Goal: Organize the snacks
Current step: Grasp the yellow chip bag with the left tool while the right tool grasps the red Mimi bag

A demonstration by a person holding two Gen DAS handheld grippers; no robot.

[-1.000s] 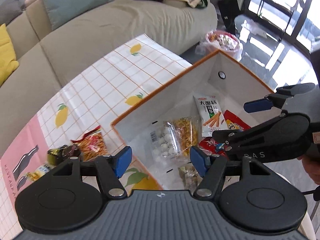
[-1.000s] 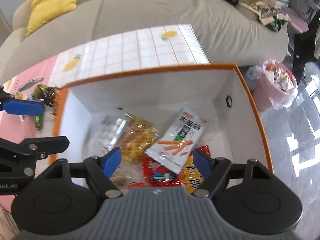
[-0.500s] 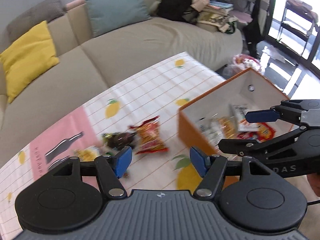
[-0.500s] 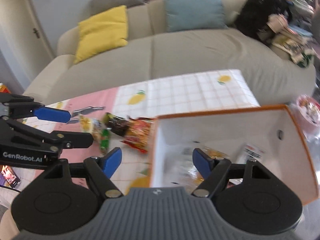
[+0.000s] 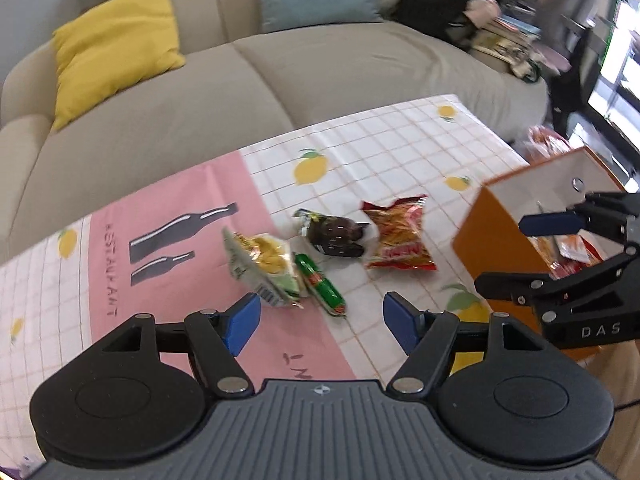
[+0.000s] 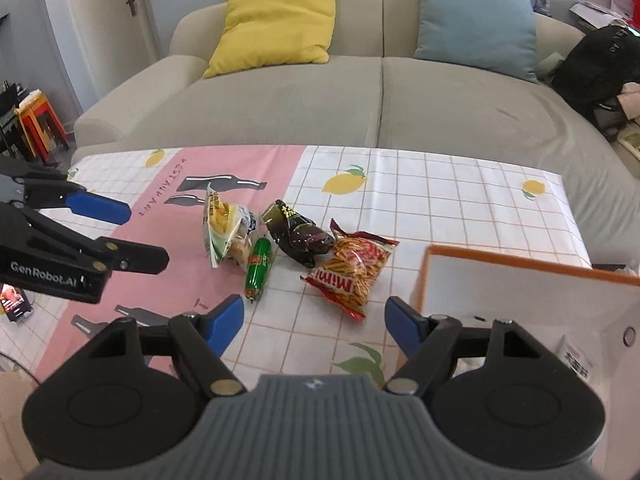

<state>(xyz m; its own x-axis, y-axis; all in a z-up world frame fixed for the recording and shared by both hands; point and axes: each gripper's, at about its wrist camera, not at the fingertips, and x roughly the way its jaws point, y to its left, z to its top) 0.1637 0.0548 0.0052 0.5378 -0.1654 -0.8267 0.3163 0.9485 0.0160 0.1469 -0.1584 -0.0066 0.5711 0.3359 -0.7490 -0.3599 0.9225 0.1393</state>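
Four loose snacks lie on the lemon-print tablecloth: a red Mimi bag (image 6: 354, 270) (image 5: 400, 236), a dark wrapped pack (image 6: 296, 236) (image 5: 334, 234), a green sausage stick (image 6: 259, 266) (image 5: 320, 284) and a yellow-white chip bag (image 6: 224, 228) (image 5: 262, 264). To their right stands the orange-rimmed box (image 6: 500, 260) (image 5: 476, 240) with packets inside. My left gripper (image 5: 320, 320) (image 6: 146, 236) hovers near the sausage and chip bag; its jaws are opening, with nothing between them. My right gripper (image 6: 314, 322) (image 5: 502, 252) hangs open and empty near the Mimi bag, beside the box's left wall.
A beige sofa (image 6: 360, 92) runs along the table's far edge, with a yellow cushion (image 6: 276, 28), a blue cushion (image 6: 476, 24) and a black bag (image 6: 600, 64). Red stools (image 6: 38, 120) stand at far left. The tablecloth (image 6: 460, 200) lies bare behind the snacks.
Both grippers have swung left, from above the box's inside to over the loose snacks on the tablecloth. The box now sits at the right edge of both views.
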